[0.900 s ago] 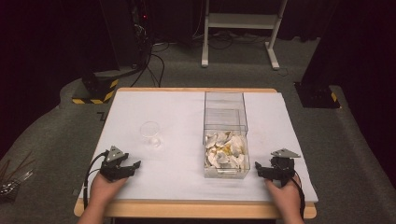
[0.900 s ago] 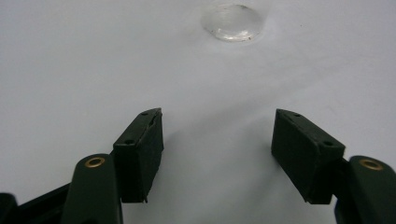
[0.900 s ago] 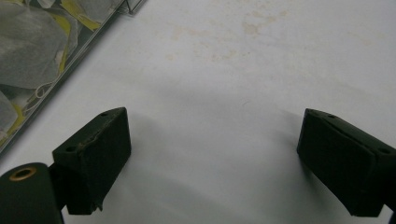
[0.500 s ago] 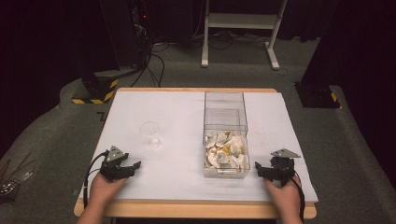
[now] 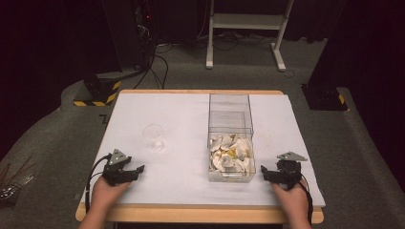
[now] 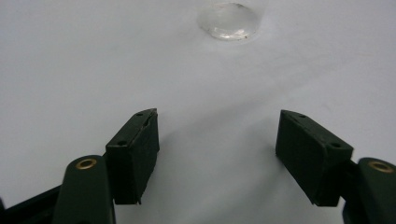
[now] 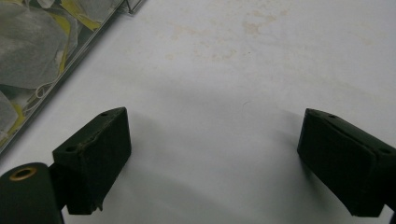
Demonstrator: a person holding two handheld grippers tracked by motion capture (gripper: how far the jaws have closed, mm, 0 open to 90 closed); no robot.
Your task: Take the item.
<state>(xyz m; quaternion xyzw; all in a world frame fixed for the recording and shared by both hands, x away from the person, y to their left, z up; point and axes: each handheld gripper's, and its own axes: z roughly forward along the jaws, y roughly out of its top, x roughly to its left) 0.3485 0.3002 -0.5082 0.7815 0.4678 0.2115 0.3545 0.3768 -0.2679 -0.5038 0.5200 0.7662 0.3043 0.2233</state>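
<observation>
The left gripper (image 5: 130, 170) rests on the near left of the white table (image 5: 181, 124), jaws spread wide with nothing between them, and the right gripper (image 5: 274, 174) rests at the near right, equally wide and empty. One small clear glass cup (image 5: 154, 137) stands upright just beyond the left gripper, slightly to its right, so the left hand is plainly the nearer one. One long clear plastic box (image 5: 230, 138), its long axis running near to far, lies just left of the right gripper, its near half heaped with pale tea bags (image 5: 231, 153), too many to count.
</observation>
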